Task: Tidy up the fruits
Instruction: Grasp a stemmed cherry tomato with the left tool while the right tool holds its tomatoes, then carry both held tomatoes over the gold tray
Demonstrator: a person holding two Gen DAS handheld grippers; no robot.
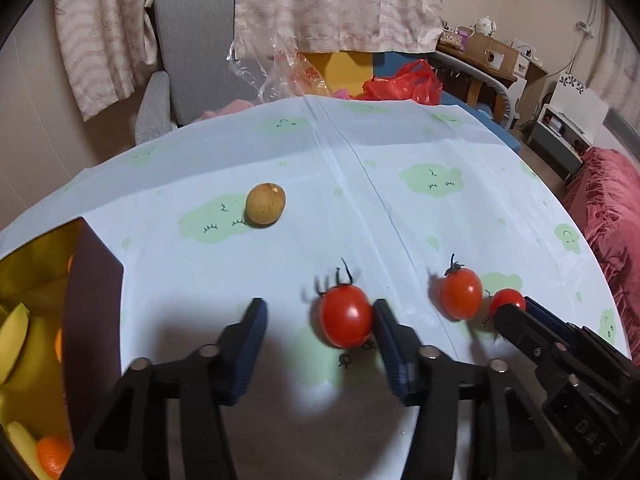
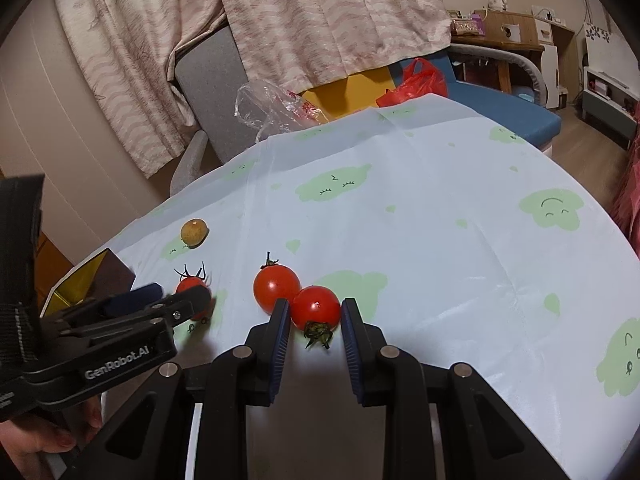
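A round table (image 1: 440,208) is being covered by a pale blue cloth (image 2: 440,240) printed with green cloud faces, and everything of the task is being carried on it. At the table's left edge a box with a gold lining (image 1: 36,280) is being shown partly in the left wrist view, with yellow and orange fruit pieces (image 1: 16,340) lying inside it. The left gripper (image 1: 320,320) is being held wide open over the cloth, its right finger touching a red cherry tomato (image 1: 346,316) that is sitting between the two fingers; on the gripper's body, seen from the right wrist view, the words "GenRobot.AI" are being displayed in white, and a hand (image 2: 44,444) is being glimpsed beneath it. The right gripper (image 2: 316,324) is being held spread around a second cherry tomato (image 2: 316,308), stem end toward the camera, with narrow gaps being left on both sides. A third cherry tomato (image 2: 276,286) is being pressed against the second one, just outside the right gripper's left finger. A small tan round fruit (image 1: 265,209) is being left alone farther back on the cloth, well apart from the tomatoes. Beyond the table, a clear plastic bag (image 2: 272,108) and a red plastic bag (image 2: 416,82) are being seen.
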